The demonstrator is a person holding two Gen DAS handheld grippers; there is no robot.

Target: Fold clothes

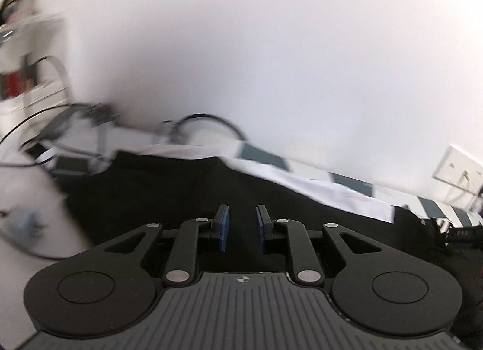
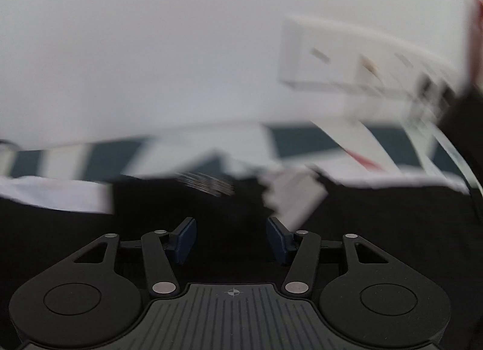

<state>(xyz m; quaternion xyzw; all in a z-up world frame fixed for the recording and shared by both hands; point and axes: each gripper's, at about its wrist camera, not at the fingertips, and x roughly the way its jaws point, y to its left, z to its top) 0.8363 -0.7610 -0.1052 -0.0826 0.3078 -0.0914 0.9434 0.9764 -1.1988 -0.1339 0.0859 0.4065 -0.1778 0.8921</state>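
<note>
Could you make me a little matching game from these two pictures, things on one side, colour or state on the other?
Things:
1. left tongs
2. right tongs
3. garment
4. wall socket plate

Descriptions:
A. black, spread under both tongs
B. white, fixed to the wall
C. narrow gap, nothing gripped
D. wider gap, nothing gripped

Pairs: 1-C, 2-D, 3-A, 4-B
</note>
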